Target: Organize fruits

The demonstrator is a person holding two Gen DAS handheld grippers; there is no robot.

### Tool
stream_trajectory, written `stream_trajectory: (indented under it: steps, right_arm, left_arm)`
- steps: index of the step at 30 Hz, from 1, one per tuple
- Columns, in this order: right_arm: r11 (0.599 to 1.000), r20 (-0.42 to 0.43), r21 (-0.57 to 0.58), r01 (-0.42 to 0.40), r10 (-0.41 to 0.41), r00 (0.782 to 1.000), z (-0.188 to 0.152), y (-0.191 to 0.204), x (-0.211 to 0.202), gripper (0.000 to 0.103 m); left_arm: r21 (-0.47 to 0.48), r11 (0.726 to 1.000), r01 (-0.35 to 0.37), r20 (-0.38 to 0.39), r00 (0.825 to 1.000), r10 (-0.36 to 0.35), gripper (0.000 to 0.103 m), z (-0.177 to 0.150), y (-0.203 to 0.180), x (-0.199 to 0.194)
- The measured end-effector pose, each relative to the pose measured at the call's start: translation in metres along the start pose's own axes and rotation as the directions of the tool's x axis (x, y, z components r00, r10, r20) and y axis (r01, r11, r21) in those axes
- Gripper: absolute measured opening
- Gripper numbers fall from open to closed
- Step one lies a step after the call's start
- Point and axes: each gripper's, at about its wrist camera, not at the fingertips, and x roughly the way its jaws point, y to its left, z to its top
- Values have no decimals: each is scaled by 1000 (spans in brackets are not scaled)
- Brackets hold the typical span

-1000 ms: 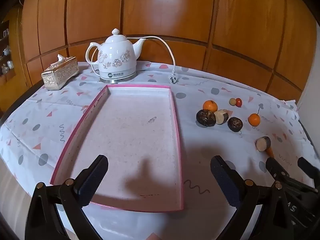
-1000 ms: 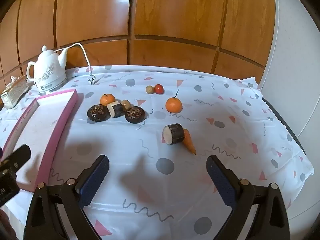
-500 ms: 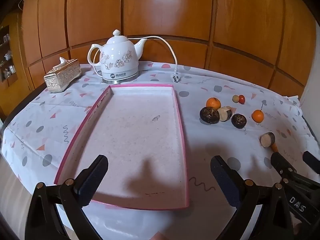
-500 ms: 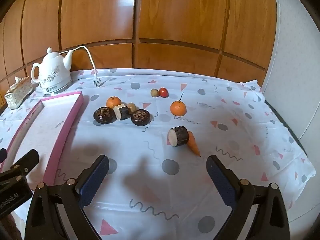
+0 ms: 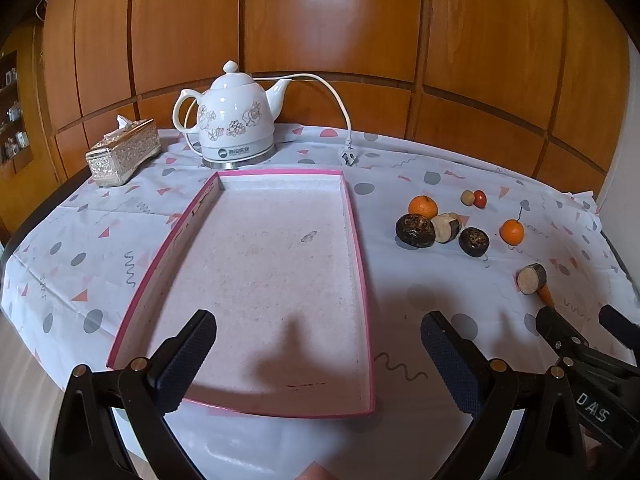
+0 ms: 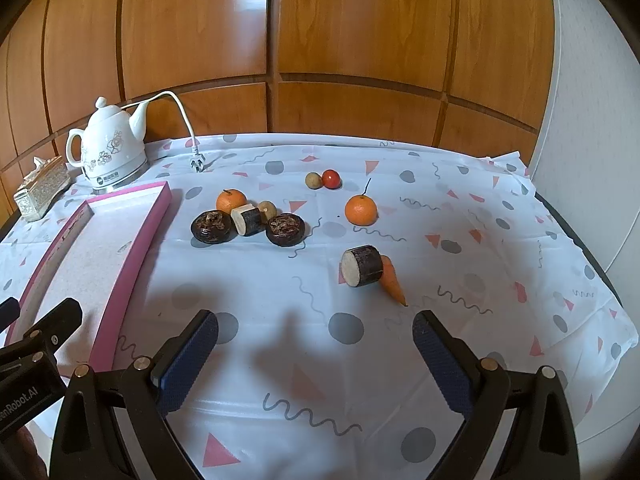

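A shallow pink-rimmed tray point(image 5: 362, 280) lies in front of my left gripper point(image 5: 316, 356), which is open and empty over its near end. The tray also shows at the left of the right wrist view point(image 6: 132, 256). My right gripper point(image 6: 314, 354) is open and empty above the cloth. Ahead of it lie a cut dark-skinned chunk point(image 6: 362, 266) with a carrot point(image 6: 392, 282) beside it, two oranges point(image 6: 361, 210) point(image 6: 231, 200), two dark round fruits point(image 6: 211, 227) point(image 6: 285, 229), another cut chunk point(image 6: 246, 220), a red cherry tomato point(image 6: 331, 179) and a small brown fruit point(image 6: 313, 180).
A white kettle point(image 5: 234, 120) with its cord and plug point(image 5: 346, 156) stands behind the tray. A silver tissue box point(image 5: 124, 152) sits at the back left. Wood panelling backs the table point(image 6: 500, 248); its right edge drops off near a white wall.
Both grippers have drawn back and lifted slightly, so the tray and fruits look a little farther off. Both stay open and nothing on the table has moved.
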Motion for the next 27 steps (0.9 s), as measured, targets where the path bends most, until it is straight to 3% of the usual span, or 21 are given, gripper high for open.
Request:
stream_trajectory:
  steps: [27]
  right_arm:
    - [1000,-5,1,-7,7,1000,-1,0,2,99]
  left_arm:
    - [10,1000,10,-5,1000,-10,103,-2,-1,2]
